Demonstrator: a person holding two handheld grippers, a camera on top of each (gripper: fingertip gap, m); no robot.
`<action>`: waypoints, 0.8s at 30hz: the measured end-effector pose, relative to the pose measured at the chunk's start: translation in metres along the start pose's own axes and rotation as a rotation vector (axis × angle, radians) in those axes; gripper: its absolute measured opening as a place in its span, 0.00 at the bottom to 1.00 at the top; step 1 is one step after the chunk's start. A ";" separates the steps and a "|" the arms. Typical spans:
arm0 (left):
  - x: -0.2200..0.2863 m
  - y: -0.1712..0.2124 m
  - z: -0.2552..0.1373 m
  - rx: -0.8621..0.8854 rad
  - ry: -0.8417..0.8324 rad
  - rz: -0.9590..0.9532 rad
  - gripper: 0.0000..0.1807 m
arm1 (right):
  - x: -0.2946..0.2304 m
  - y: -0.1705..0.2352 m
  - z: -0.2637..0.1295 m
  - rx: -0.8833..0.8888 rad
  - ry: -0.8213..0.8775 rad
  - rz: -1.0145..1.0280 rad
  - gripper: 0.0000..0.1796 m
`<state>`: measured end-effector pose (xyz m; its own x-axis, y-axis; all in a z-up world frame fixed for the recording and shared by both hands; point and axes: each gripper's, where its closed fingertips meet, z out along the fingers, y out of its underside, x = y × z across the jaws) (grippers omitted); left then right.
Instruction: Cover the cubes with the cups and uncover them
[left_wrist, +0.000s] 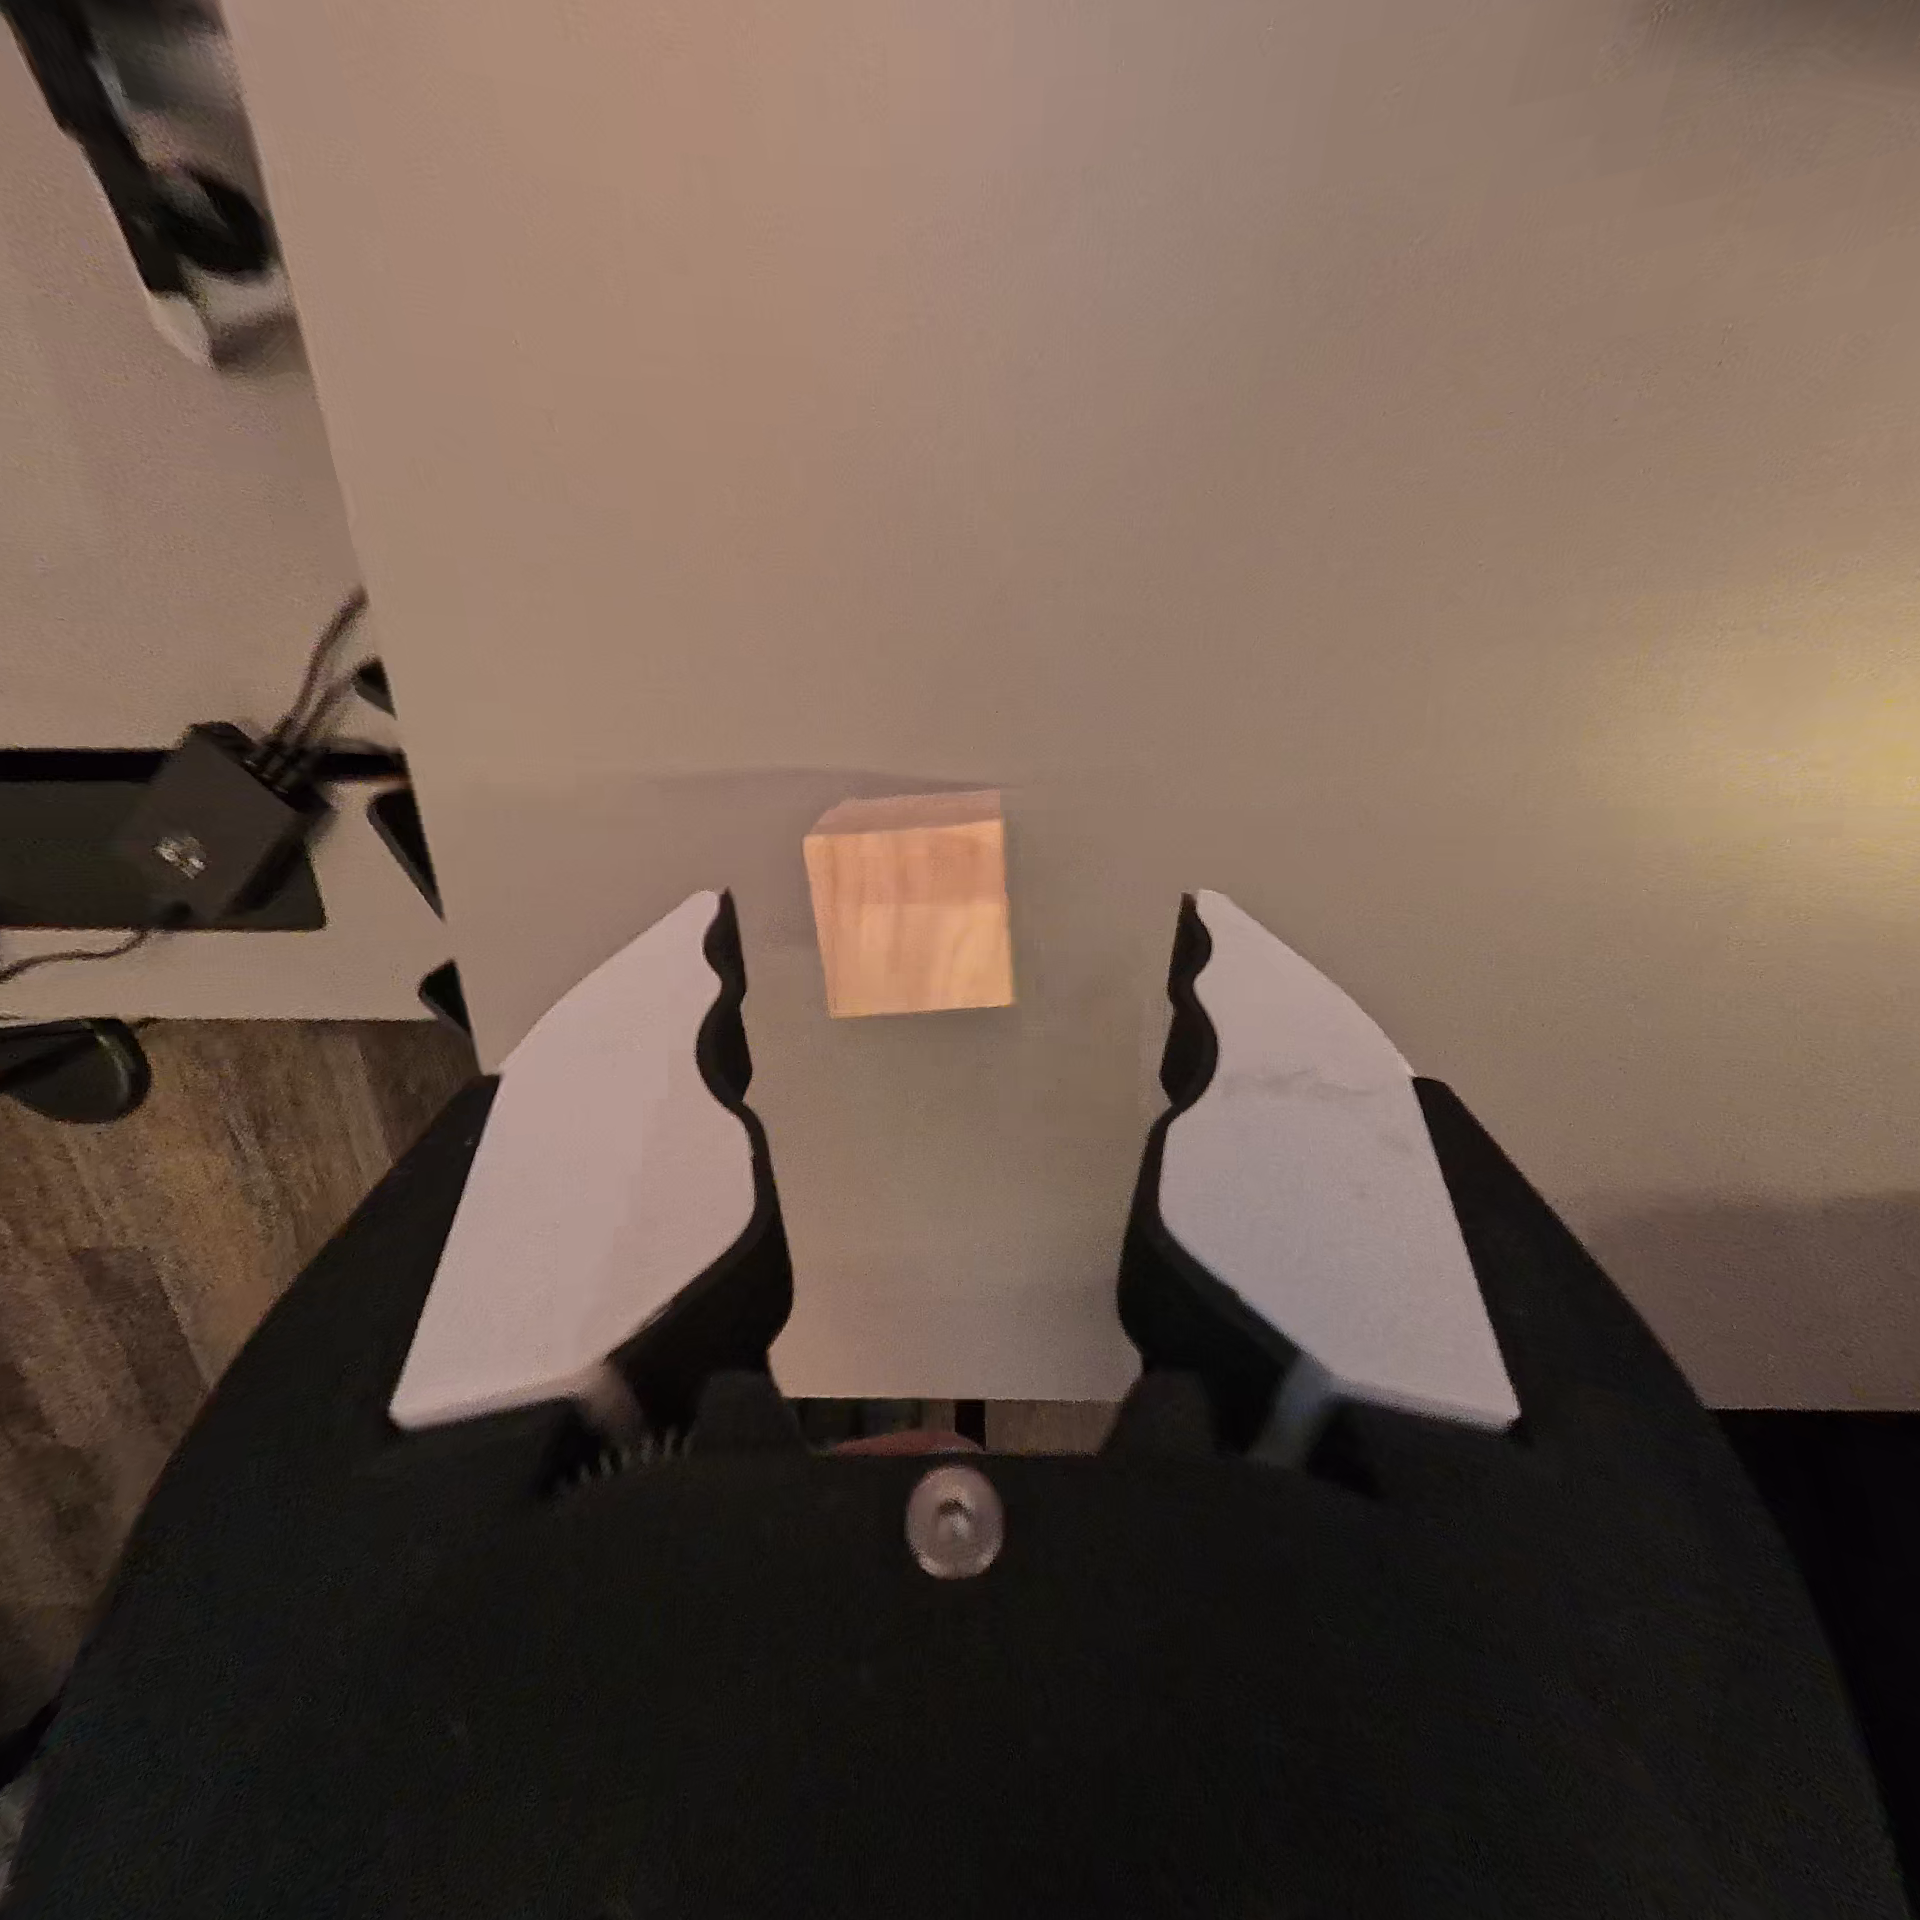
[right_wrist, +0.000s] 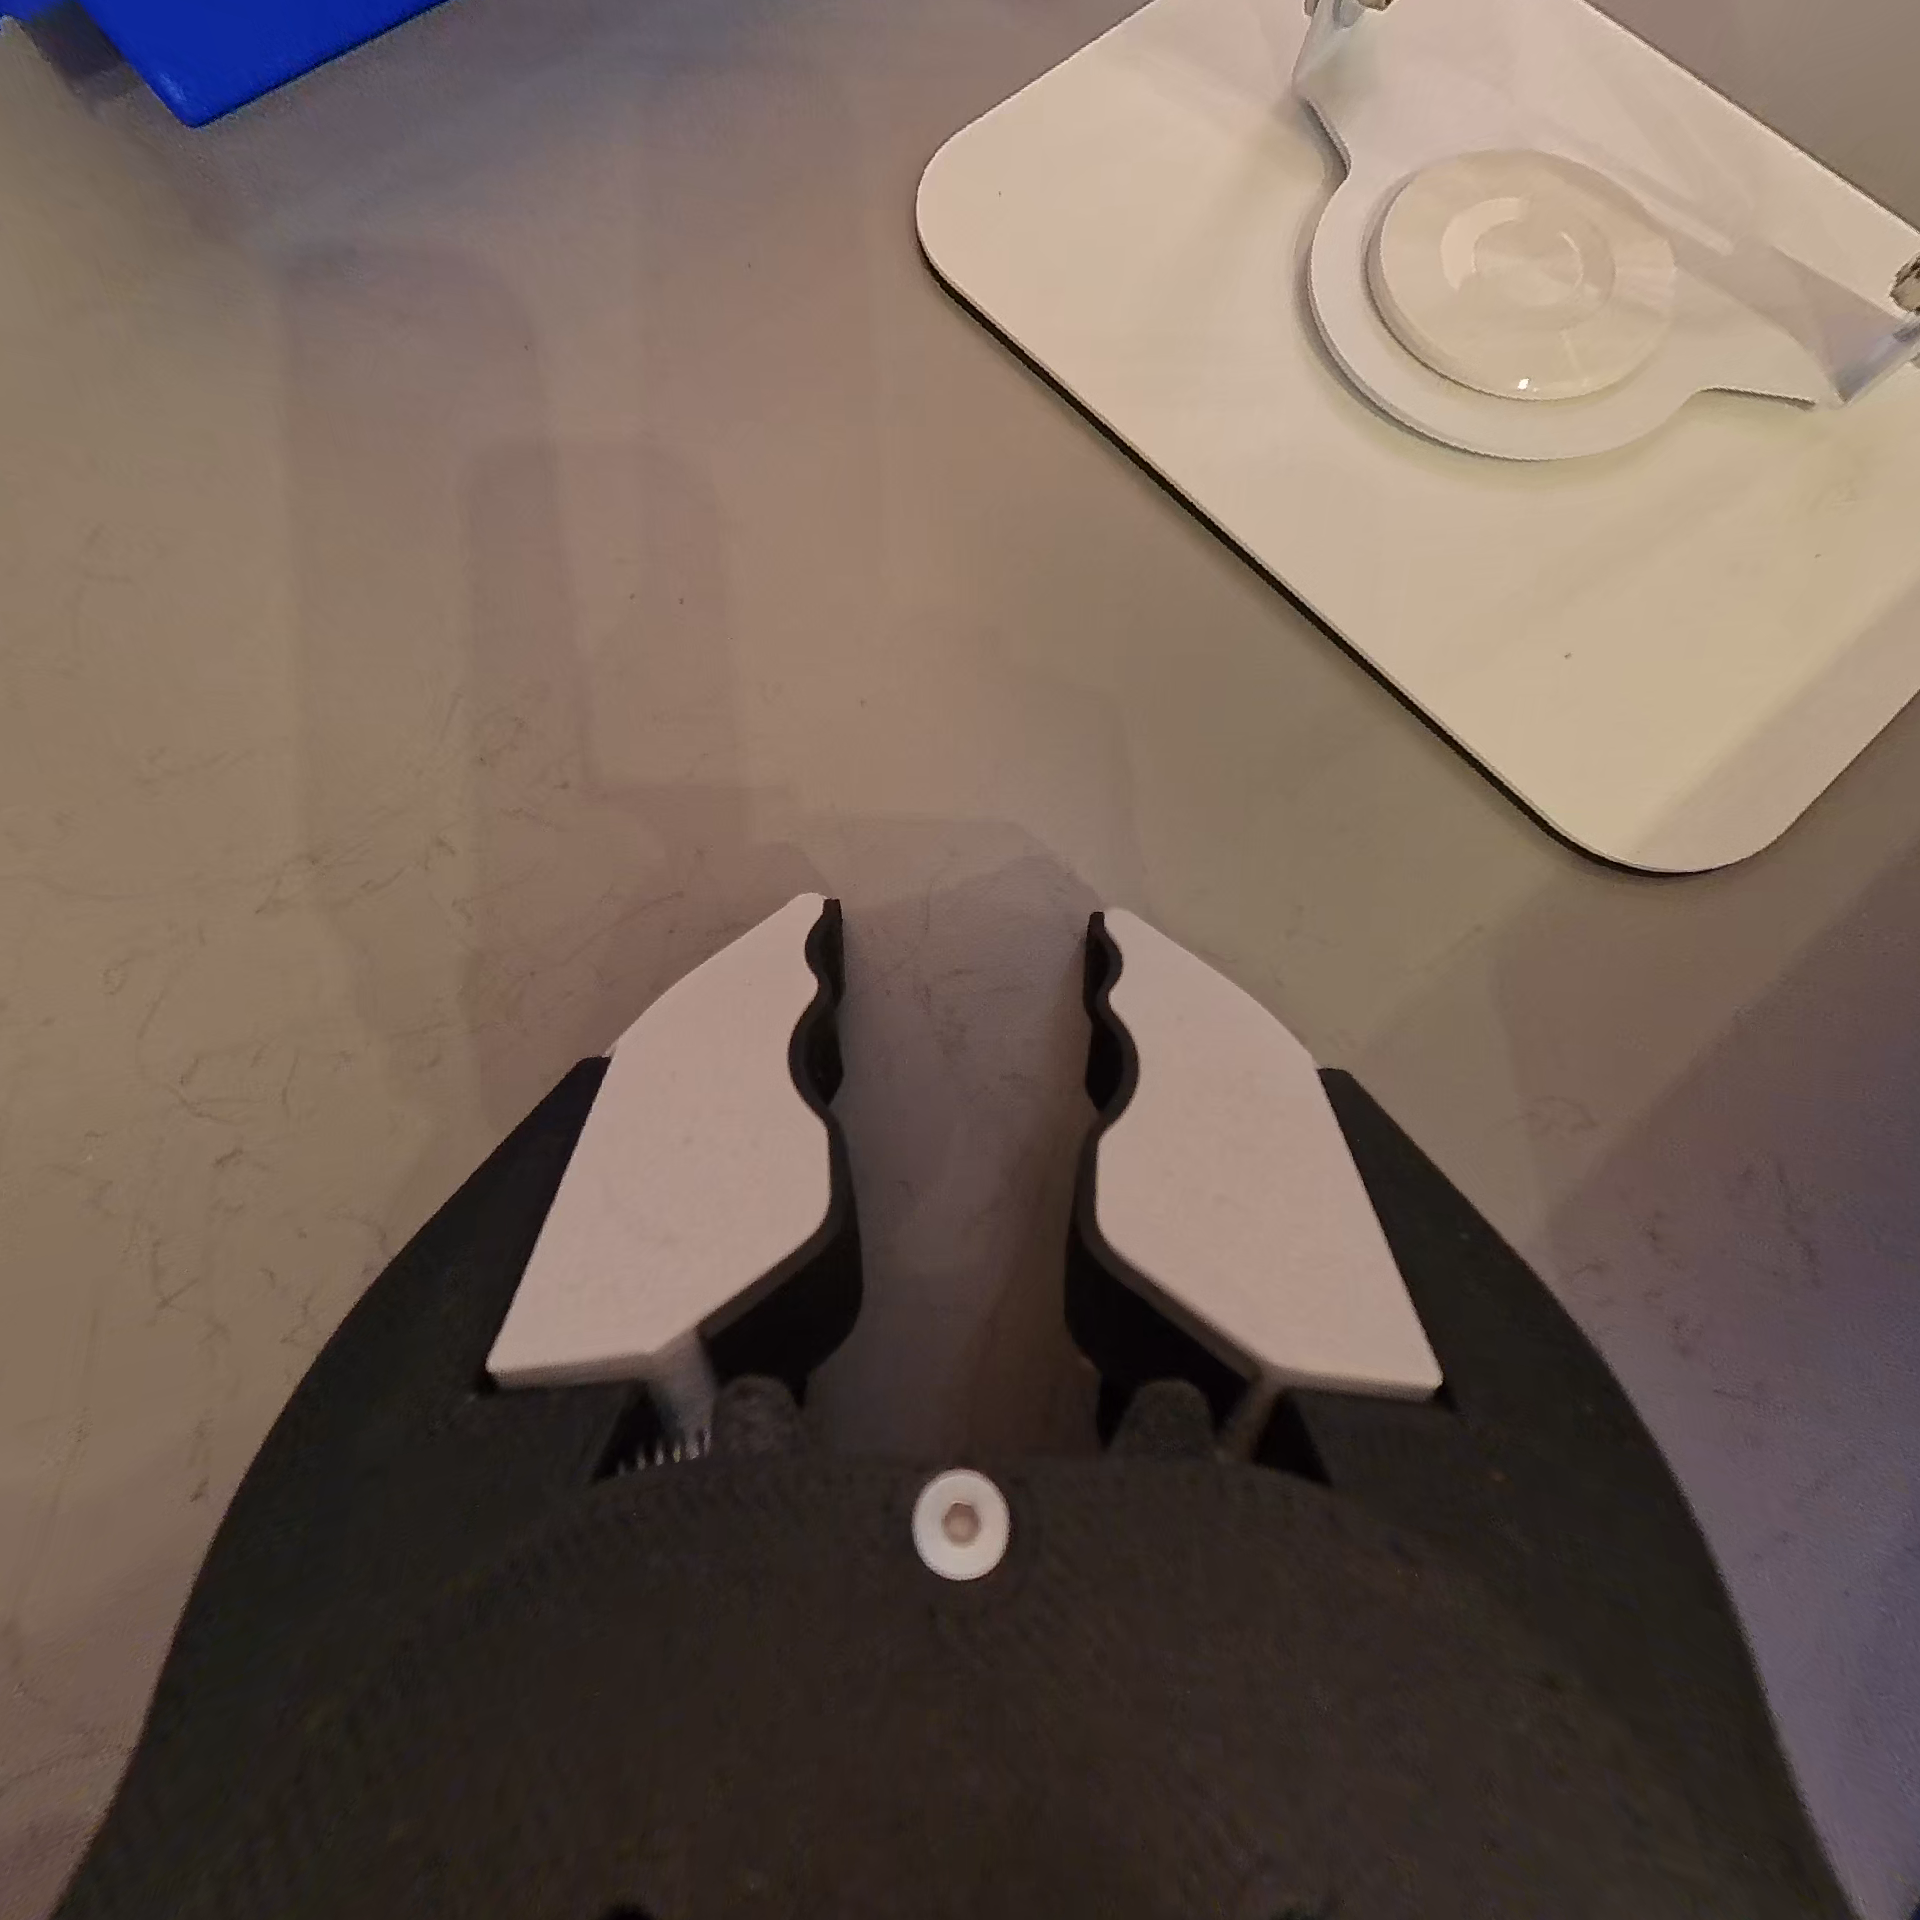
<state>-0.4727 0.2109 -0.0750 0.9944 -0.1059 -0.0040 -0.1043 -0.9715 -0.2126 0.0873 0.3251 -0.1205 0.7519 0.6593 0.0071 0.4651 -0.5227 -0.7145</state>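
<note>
Currently the left claw (left_wrist: 961, 904) hangs above a pale counter (left_wrist: 1143, 468), its two white fingers spread wide with nothing between them. Just beyond the fingertips sits a small wooden cube (left_wrist: 907, 902), bare and uncovered, resting flat on the counter. The wide spread probably suits a cup's girth more than the cube's, yet no cup shows in either view. The right claw (right_wrist: 961, 920) hovers over a grey, scuffed stretch of counter, its fingers parted more narrowly and also empty. Off to its upper right lies a white flat base (right_wrist: 1195, 364) carrying a round clear disc (right_wrist: 1522, 281), apparently part of a stand. A blue object (right_wrist: 260, 52) peeks in at the top left corner.
</note>
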 end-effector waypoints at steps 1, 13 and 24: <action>0.008 -0.010 -0.011 0.028 0.001 0.015 0.44 | 0.000 0.000 0.000 0.000 0.000 0.000 0.25; 0.214 -0.169 -0.009 0.141 0.126 0.358 0.44 | 0.000 0.000 0.000 0.000 0.000 0.000 0.25; 0.229 -0.195 0.057 -0.088 0.117 0.272 0.36 | 0.000 0.000 0.000 0.000 -0.001 0.000 0.25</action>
<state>-0.2234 0.3883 -0.0899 0.9216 -0.3829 0.0644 -0.3722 -0.9184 -0.1337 0.0876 0.3252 -0.1204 0.7518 0.6594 0.0064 0.4648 -0.5229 -0.7145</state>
